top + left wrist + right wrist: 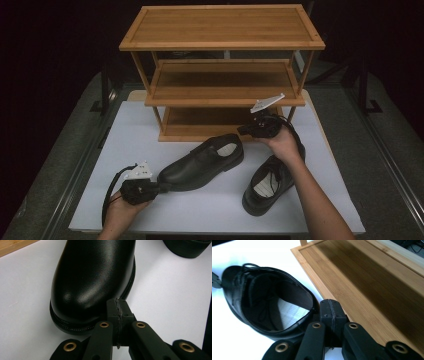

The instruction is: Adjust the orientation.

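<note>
A black leather shoe (202,162) lies on the white table top, toe toward the near left, heel toward the rack. My left gripper (166,187) is shut with nothing between its jaws, its tip right at the shoe's toe cap (92,277). My right gripper (241,131) is also shut and holds nothing. It sits at the shoe's heel rim (287,326), just in front of the rack's bottom shelf (372,295). Whether either tip presses on the leather I cannot tell. A second black shoe (267,185) lies at the near right, partly under the right forearm.
A three-tier bamboo shoe rack (222,27) stands at the back of the white table top (125,130), its shelves bare. The second shoe (187,248) shows at the upper right of the left gripper view. Dark floor surrounds the table.
</note>
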Motion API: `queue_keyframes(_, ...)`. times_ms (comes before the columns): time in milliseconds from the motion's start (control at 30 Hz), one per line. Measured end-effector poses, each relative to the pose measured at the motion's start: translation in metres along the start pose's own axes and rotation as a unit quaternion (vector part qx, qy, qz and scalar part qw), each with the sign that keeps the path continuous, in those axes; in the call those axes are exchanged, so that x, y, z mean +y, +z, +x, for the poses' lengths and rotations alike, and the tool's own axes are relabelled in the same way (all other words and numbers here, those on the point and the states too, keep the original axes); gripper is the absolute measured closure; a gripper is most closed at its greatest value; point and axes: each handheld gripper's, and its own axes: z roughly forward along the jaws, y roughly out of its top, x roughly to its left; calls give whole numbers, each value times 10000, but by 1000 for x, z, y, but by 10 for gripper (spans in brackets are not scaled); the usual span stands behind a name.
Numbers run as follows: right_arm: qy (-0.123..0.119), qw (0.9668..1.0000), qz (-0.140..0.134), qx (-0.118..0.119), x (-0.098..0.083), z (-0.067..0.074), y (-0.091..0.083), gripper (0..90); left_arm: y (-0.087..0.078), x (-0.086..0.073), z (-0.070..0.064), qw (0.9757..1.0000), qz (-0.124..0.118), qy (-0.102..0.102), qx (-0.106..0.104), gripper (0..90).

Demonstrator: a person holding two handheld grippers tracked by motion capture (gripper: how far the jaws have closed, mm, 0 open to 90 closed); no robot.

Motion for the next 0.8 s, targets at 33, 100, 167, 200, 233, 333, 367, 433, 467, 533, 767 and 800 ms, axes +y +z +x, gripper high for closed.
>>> queue_keyframes(33, -18, 10000, 77, 28, 0, 0, 5, 898, 0, 0, 0, 10000, -5, -6, -8, 900)
queue_keyframes(100, -20, 9999, 144, 60, -1, 1, 9, 899, 0, 0, 0, 10000, -10, -1, -4, 899)
queue_keyframes(167, -16, 9999, 145, 53, -2, 1, 10, 899, 0, 0, 0, 10000, -4, 5, 3, 899)
queue_keyframes(200, -16, 9999, 145, 53, -2, 1, 10, 899, 0, 0, 0, 10000, -4, 5, 3, 899)
queue_keyframes(233, -6, 9999, 145, 68, -1, 1, 10, 900, 0, 0, 0, 10000, 14, 11, 7, 899)
queue_keyframes(333, -27, 9998, 169, 56, 0, 2, 11, 900, -2, -1, 0, 10000, 32, -9, 1, 899)
queue_keyframes(367, -9, 9998, 183, 67, 1, 3, 11, 900, -3, -1, 0, 10000, 27, -12, 3, 899)
queue_keyframes(433, -8, 9998, 169, 125, 1, 4, 13, 900, -5, -2, 2, 10000, 12, -19, 5, 899)
queue_keyframes(467, -32, 9997, 166, 152, 2, 4, 14, 900, -6, -3, 2, 10000, -8, -41, 21, 899)
queue_keyframes(533, -76, 9996, 195, 187, 3, 6, 15, 900, -7, -3, 2, 10000, -19, -49, 29, 899)
queue_keyframes(767, -275, 9981, 484, 250, 17, 19, 24, 900, -20, -12, 6, 9999, -2, -122, 83, 899)
queue_keyframes(800, -294, 9980, 494, 276, 18, 20, 25, 900, -22, -14, 6, 9998, -3, -133, 113, 899)
